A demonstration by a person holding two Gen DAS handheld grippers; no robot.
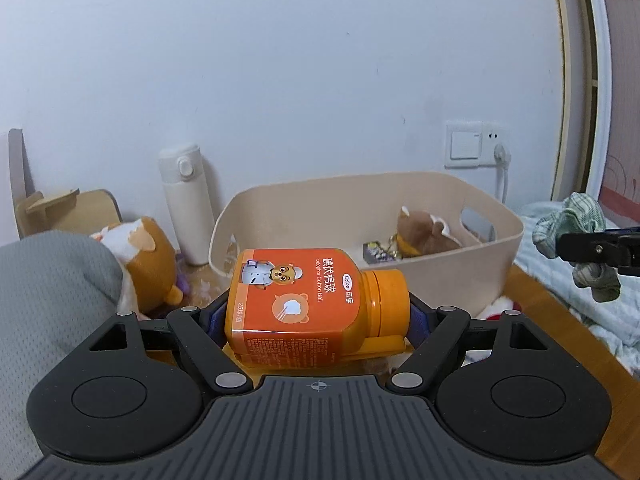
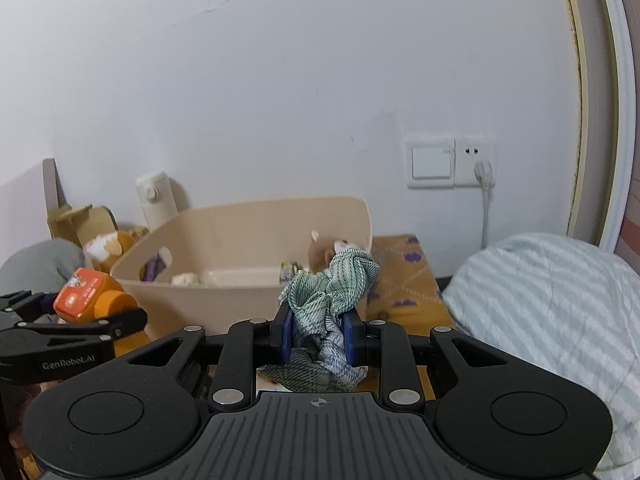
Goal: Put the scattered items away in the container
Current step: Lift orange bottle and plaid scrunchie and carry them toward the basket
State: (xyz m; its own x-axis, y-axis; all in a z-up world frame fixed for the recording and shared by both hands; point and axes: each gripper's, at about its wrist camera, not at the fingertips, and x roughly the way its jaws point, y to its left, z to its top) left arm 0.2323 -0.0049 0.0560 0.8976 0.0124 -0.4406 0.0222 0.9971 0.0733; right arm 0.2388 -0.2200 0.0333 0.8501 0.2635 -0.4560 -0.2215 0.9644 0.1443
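Left gripper (image 1: 318,312): I have it clamped on the orange bottle (image 1: 304,304), lower centre of frame.
Right gripper (image 2: 318,336): pinching the green cloth (image 2: 332,296), lower centre.

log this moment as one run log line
left gripper: shut on orange bottle | right gripper: shut on green cloth | beige bin: ahead, brown plush inside
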